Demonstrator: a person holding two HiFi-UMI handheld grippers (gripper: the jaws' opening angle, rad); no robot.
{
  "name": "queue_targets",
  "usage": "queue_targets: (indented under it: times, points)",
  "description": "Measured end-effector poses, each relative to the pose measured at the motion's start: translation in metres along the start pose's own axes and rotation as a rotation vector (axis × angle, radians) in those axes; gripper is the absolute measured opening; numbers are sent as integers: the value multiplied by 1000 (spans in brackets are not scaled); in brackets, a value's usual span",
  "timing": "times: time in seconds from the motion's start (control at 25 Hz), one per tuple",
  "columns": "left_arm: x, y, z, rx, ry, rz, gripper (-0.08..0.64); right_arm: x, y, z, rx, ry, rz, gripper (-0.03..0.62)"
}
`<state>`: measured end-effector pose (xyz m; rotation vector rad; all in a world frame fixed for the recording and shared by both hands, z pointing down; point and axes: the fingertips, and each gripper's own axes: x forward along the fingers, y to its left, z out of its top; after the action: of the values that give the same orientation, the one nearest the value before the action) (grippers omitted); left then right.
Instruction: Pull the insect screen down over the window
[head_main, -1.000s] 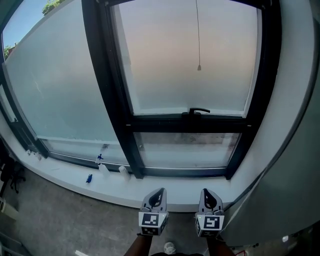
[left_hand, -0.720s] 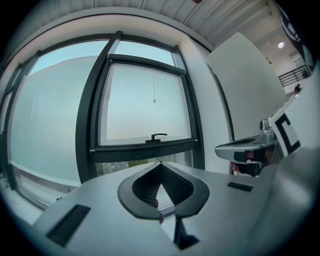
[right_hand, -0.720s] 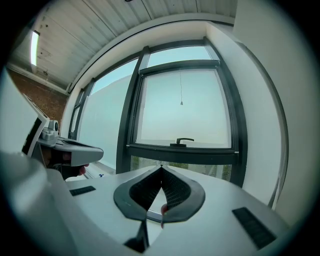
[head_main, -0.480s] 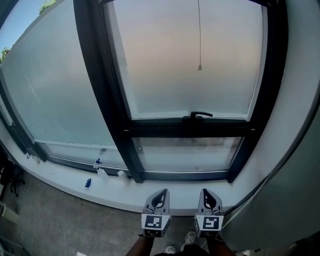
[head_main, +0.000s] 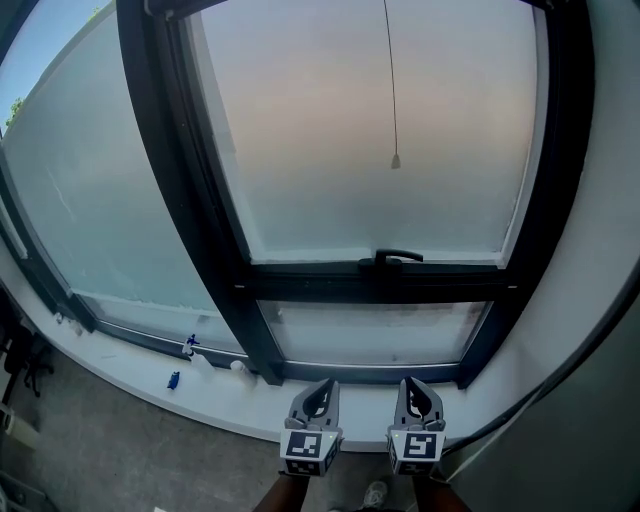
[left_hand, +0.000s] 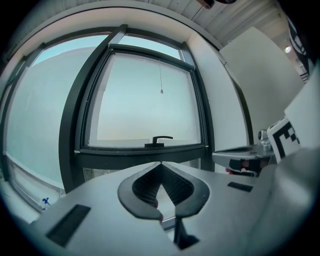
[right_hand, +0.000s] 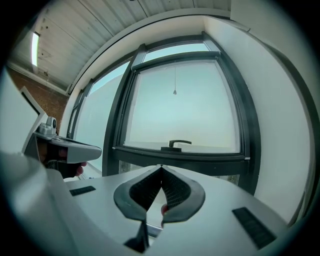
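Since a second ago the dark-framed window (head_main: 330, 284) has grown larger in the head view, and its handle and cord sit lower, with both grippers carried nearer to it. Its white sill (head_main: 240, 415) runs between the grippers and the glass. The left gripper (head_main: 321, 384) and right gripper (head_main: 414, 384) are held level side by side, each with its jaws pressed together on nothing. A black handle (head_main: 398, 257) sits on the crossbar. The screen's pull cord (head_main: 396, 161) hangs before the upper pane, well above both grippers. Small bottles (head_main: 195, 350) stand on the sill at left.
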<state>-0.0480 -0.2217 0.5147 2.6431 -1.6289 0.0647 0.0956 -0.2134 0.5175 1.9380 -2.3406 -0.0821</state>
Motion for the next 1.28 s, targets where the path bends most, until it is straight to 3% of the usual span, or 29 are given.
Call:
queue_targets:
  times: [0.16, 0.76, 1.04, 1.28]
  points:
    - [26, 9, -11, 37, 58, 26, 2, 23, -15, -1, -5, -6, 13, 3]
    - [81, 18, -5, 5, 64, 109, 2, 80, -42, -4, -2, -29, 68, 5]
    - [95, 33, -11, 15, 87, 114, 2, 101, -41, -4, 11, -30, 80, 5]
    - [125, 49, -8, 3, 53, 74, 2, 130, -40, -2, 7, -43, 40, 4]
